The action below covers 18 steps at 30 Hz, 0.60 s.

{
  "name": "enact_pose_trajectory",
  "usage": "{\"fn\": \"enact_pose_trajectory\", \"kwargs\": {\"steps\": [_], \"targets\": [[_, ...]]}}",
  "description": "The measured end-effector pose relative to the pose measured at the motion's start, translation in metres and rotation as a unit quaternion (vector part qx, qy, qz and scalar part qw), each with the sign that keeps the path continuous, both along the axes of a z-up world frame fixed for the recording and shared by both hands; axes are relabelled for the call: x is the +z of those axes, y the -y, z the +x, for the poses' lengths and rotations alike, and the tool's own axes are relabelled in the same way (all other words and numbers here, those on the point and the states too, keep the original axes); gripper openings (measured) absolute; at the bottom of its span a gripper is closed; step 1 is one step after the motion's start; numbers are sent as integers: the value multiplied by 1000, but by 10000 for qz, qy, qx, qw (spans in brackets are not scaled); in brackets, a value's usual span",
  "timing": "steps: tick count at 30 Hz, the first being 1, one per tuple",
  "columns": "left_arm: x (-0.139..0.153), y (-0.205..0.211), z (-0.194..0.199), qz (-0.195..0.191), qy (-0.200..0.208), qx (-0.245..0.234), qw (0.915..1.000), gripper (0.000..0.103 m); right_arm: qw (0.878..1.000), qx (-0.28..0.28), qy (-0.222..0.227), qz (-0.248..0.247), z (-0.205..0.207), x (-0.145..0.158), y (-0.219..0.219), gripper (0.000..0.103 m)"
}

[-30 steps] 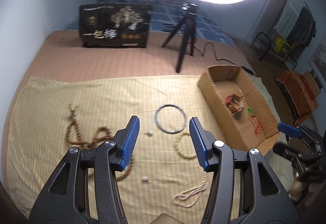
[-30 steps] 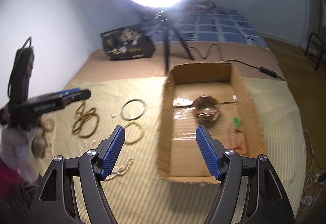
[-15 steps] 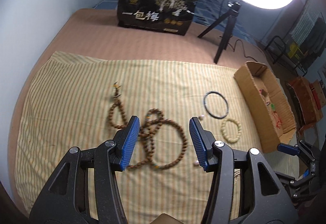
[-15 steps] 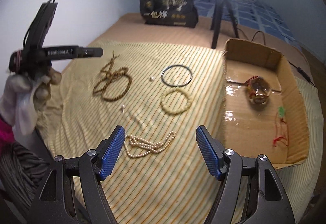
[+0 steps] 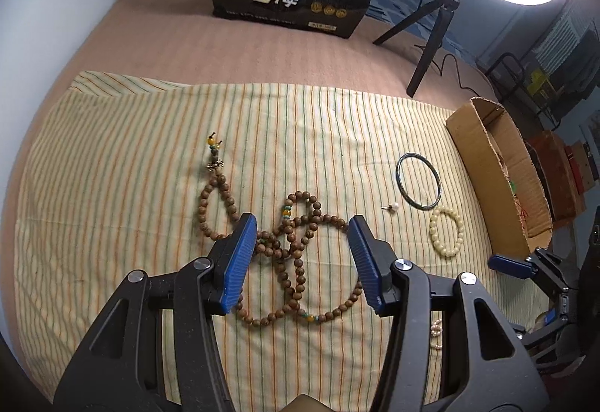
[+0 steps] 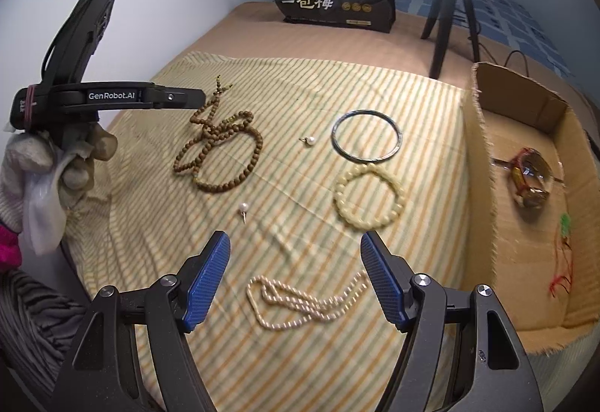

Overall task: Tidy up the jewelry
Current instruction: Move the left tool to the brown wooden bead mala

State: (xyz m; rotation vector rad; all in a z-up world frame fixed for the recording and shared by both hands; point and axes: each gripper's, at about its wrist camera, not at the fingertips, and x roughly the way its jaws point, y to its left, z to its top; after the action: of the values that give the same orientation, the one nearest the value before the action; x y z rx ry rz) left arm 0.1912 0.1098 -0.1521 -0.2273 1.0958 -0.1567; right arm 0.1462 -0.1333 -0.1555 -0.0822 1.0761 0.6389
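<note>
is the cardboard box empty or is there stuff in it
Not empty: the cardboard box holds an amber bracelet and a red cord piece.

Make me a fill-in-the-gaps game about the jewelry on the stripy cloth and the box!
1. The dark bangle lies right next to the cream bead ___.
2. The left gripper hangs over the long string of ___ wooden beads.
3. The pearl necklace lies between the right gripper's ___ jaws.
4. The cardboard ___ holds an amber bracelet.

Missing words: bracelet; brown; open; box
</note>
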Motion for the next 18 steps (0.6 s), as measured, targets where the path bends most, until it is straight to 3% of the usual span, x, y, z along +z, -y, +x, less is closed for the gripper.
{"fn": "enact_pose_trajectory", "kwargs": {"steps": [11, 15, 18], "targets": [[-27, 4, 25, 71, -379, -240, 9990, 52, 9997, -82, -135, -202, 26, -18, -18, 72], [-35, 2, 28, 463, -502, -123, 9976, 52, 9994, -158, -211, -217, 31, -23, -15, 72], [-35, -2, 27, 403, -524, -107, 9978, 52, 9993, -180, -228, -235, 32, -25, -14, 72]]}}
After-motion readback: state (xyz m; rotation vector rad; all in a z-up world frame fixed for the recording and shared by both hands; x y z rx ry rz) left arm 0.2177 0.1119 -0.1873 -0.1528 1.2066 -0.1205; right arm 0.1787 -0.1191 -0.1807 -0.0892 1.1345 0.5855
